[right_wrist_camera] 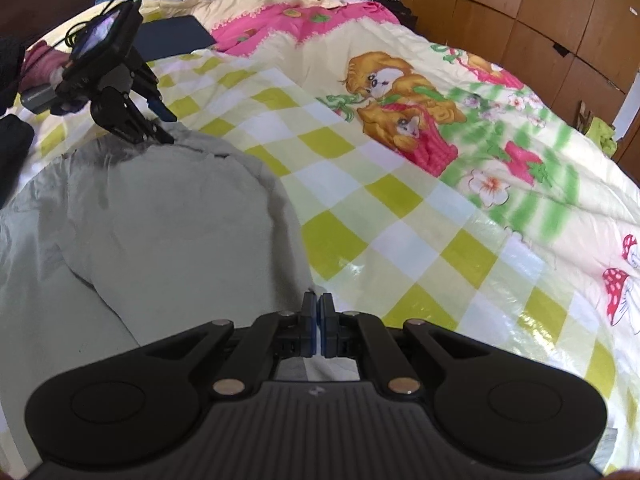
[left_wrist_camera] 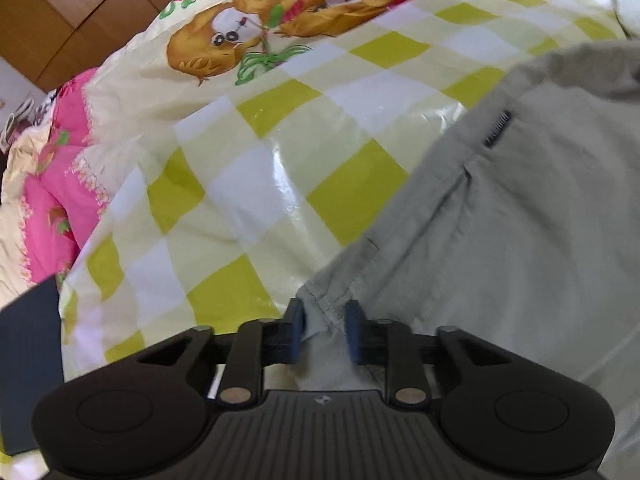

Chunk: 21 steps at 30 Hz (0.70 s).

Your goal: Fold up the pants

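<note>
**Left fingers part-open round a trouser corner, right fingers shut tight**

Fingers of the left gripper [left_wrist_camera: 325, 330] stand a narrow way apart, blue pads [left_wrist_camera: 297, 330] either side of a bunched, stitched corner of the pants [left_wrist_camera: 500, 220]. Cloth fills the gap between them, but whether the pads actually press on it cannot be told from here. Beyond the fingertips and off to their right the grey-green pants spread away, a short dark zip or tab [left_wrist_camera: 498, 128] showing on the fabric further out. To the left of the fingers lies a yellow-and-white checked quilt [left_wrist_camera: 248, 184], with a cartoon bear print [left_wrist_camera: 212, 44] far ahead and a pink patch at the left edge.

Fingers of the right gripper [right_wrist_camera: 318, 330] are closed pad to pad. No cloth can be seen between them. They sit at the near right edge of the pants [right_wrist_camera: 160, 232], which lie in a rumpled heap ahead and to the left. At the far end of that heap the left gripper [right_wrist_camera: 154, 120] comes down onto the cloth. Right of the fingers the quilt [right_wrist_camera: 400, 208] stretches away, and wooden cupboards [right_wrist_camera: 520, 20] stand beyond it.
</note>
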Each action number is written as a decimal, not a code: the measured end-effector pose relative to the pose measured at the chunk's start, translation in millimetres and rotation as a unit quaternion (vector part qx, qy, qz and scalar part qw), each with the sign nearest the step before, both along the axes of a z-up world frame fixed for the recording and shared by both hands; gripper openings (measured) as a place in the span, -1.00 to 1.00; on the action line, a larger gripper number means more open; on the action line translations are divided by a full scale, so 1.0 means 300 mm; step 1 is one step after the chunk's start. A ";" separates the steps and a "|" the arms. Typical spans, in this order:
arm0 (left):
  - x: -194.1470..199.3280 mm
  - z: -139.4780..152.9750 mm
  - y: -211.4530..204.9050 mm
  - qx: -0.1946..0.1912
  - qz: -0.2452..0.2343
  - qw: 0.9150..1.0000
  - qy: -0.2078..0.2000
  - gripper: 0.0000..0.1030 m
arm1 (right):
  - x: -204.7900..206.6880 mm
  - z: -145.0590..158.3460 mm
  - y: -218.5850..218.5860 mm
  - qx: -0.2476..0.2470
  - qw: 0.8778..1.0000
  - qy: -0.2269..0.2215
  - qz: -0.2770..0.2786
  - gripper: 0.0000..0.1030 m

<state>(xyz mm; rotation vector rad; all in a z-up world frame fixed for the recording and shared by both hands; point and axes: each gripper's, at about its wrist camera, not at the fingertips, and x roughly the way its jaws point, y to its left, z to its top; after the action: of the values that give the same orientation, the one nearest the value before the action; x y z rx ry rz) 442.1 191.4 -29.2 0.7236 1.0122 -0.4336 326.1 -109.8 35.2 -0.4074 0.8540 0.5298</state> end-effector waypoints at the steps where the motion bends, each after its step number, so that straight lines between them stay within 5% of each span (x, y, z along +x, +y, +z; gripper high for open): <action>1: -0.009 -0.004 -0.006 0.010 -0.001 1.000 -0.002 -0.48 | -0.004 -0.002 0.001 0.003 1.000 -0.001 -0.001 -0.97; 12: -0.206 0.195 0.043 0.019 -0.014 0.998 -0.063 -0.64 | -0.172 0.165 -0.014 0.023 0.998 -0.058 -0.008 -0.97; 17: -0.498 0.351 0.078 -0.028 -0.018 0.994 -0.108 -0.64 | -0.404 0.245 -0.011 0.029 0.997 -0.070 -0.006 -0.97; 21: -0.765 0.362 0.109 -0.039 -0.021 0.992 -0.116 -0.65 | -0.632 0.240 0.008 0.035 0.998 -0.046 -0.012 -0.97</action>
<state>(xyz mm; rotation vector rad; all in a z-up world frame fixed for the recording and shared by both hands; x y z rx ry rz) 212.7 224.0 79.4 0.7091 0.7585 -0.4132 136.5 -107.4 107.1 -0.3557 0.7481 0.5138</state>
